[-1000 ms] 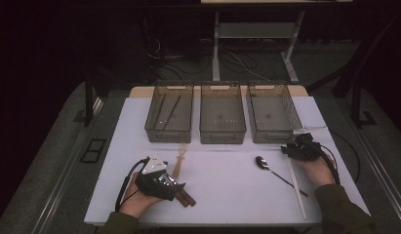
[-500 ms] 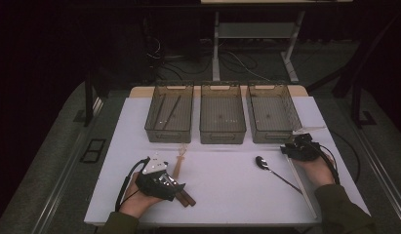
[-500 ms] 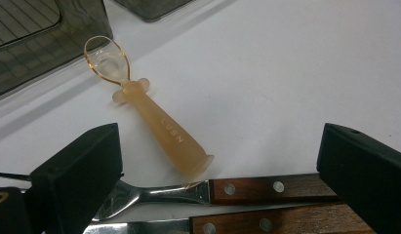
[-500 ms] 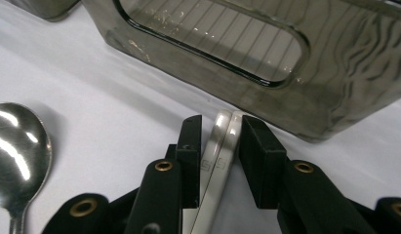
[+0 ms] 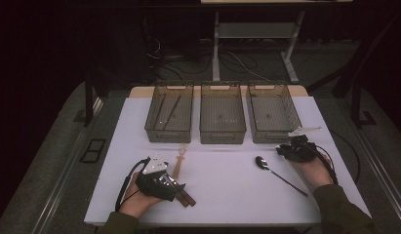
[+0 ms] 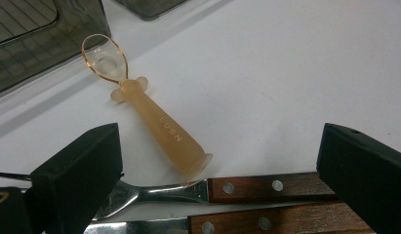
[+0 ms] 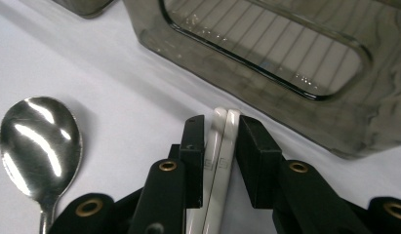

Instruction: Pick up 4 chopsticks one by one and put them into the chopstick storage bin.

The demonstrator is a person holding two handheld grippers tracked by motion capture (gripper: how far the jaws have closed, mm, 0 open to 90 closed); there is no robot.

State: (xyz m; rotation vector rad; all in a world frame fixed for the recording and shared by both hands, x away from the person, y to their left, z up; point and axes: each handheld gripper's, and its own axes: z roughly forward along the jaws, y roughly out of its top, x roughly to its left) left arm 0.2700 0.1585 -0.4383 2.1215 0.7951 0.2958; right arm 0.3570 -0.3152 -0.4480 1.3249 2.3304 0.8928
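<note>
- Progress: sorting of cutlery into the three grey bins (image 5: 222, 139) appears to be at an early stage. The left bin (image 5: 170, 131) holds two dark sticks, likely chopsticks; the middle and right bins look empty, though small items would be hard to tell.
- Remaining on the white table (image 5: 227, 195): a steel spoon (image 5: 262, 163), an amber plastic baby spoon (image 6: 154, 122) and two wood-handled utensils (image 6: 266, 187).
- Right gripper (image 7: 220, 141): the jaws have just been closing and now clamp a pair of white chopsticks (image 7: 220, 146). The pair lies lengthwise between the pads, with its tips at 12 o'clock toward the right bin (image 7: 266, 63). The steel spoon lies at 9 o'clock.
- Left gripper (image 6: 217, 161): the jaws stand wide apart and grip nothing. The wood-handled utensils lie crosswise between them; the baby spoon lies at 11 o'clock.
</note>
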